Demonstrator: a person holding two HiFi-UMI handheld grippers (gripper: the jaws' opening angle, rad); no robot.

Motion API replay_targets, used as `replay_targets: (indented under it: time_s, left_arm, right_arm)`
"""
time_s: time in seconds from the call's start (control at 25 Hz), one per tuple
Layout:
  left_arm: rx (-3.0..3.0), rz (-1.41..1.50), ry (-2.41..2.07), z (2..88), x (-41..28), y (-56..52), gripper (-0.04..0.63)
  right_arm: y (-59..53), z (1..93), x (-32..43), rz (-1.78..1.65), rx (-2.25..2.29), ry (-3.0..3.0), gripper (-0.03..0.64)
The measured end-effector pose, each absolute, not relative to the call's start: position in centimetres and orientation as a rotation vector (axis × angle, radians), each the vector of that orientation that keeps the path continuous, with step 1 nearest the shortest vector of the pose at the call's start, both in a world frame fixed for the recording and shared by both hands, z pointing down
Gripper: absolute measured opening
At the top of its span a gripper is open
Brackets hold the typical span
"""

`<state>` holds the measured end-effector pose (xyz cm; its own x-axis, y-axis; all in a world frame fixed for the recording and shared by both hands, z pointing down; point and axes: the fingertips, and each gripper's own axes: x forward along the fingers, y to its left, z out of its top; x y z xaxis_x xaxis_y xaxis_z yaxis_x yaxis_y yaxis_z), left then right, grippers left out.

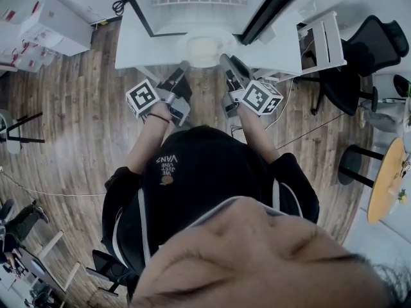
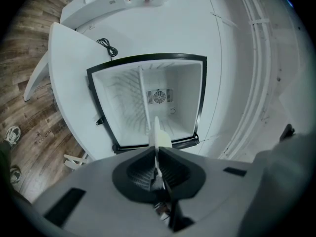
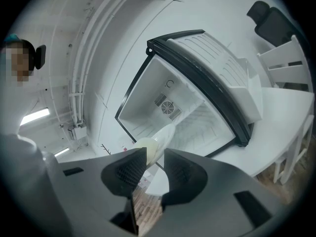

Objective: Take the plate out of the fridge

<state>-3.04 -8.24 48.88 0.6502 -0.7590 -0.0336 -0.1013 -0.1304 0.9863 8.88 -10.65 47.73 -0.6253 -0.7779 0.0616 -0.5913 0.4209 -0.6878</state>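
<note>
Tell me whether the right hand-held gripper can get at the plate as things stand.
Probably yes: the plate has its rim right at the mouth of the right hand-held gripper, whose jaws stand apart, with nothing in between. The left hand-held gripper clamps the opposite rim.

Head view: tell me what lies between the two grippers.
The plate lies between the left gripper and the right gripper, just in front of the open fridge. The head view shows it; the left jaws are shut on its rim.
</note>
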Motion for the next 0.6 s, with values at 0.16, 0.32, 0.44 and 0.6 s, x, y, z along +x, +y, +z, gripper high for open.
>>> replay_targets:
  time_s: [0.16,0.32,0.44,0.6]
  left_arm:
    - [1.626,-0.667,-0.729,48.8,-2.5,-7.1,0.032]
    - [1.620,-0.670,-0.744,49.3,-2.2,-5.7,0.032]
    - [1.615,-0.679,-0.751,49.4,-1.7,-4.7,0.032]
    - [1.608,-0.685,-0.767,49.7,-1.3,-3.6,0.032]
  right_arm:
    - [-9.6,47.7,9.4,-1.005,-1.181,2.420,0.117]
    - [-8.4,47.9,9.8,-1.006,-1.173,2.434,0.117]
    - [-7.5,48.1,10.2,-1.010,-1.165,2.443,0.117]
    - [-6.5,48.3,10.7,-1.020,-1.154,2.455,0.117]
